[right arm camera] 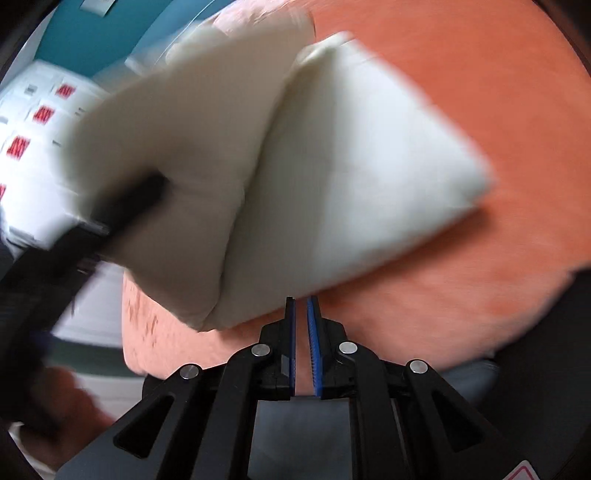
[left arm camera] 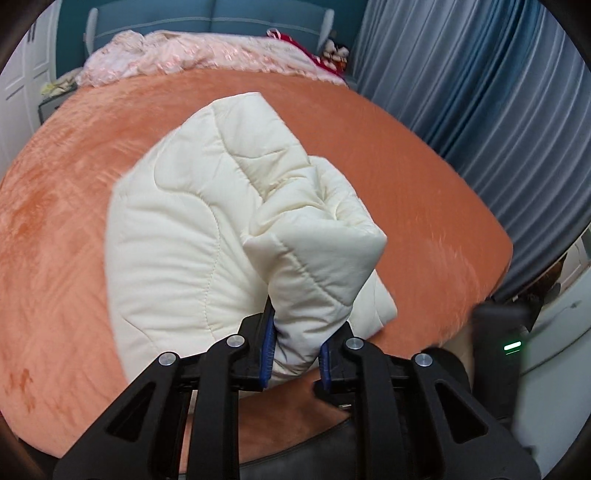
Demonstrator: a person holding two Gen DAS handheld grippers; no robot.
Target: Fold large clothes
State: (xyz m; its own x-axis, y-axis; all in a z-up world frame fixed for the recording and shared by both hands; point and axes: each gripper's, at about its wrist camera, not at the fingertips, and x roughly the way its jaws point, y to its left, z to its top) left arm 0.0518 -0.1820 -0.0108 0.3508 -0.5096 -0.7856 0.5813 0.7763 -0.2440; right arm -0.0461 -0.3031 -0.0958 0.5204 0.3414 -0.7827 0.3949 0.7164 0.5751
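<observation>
**Inspector:** Report the left tool [left arm camera: 295, 345] first.

**Assistant:** Its blue pads are clamped on a bunched corner of the cream quilted jacket [left arm camera: 207, 221]. The garment is already doubled into a thick bundle, and from the wrist view it appears raised off the bed [left arm camera: 74, 184], hanging forward from that one grip. Holding a corner where several layers meet would, I judge, keep the fold from springing apart while the bundle is carried.

**Inspector:** And the right tool [right arm camera: 302, 347]?

**Assistant:** Nearly closed, with only a narrow slit between the pads and nothing in it. It sits just below the near edge of the bundle, not touching cloth. That view is heavily blurred, so finer detail cannot be told.

**Inspector:** Surface and surroundings?

**Assistant:** An orange plush bedspread covers the bed, smooth and bare around the garment. A pink ruffled quilt [left arm camera: 177, 55] is heaped at the far end against a teal headboard [left arm camera: 207, 22]. Blue-grey curtains [left arm camera: 480, 92] hang to the right, and white cupboard doors [left arm camera: 22, 74] stand to the left.

**Inspector:** Progress?

**Assistant:** The folding looks largely complete; setting the bundle down seems to remain.
</observation>
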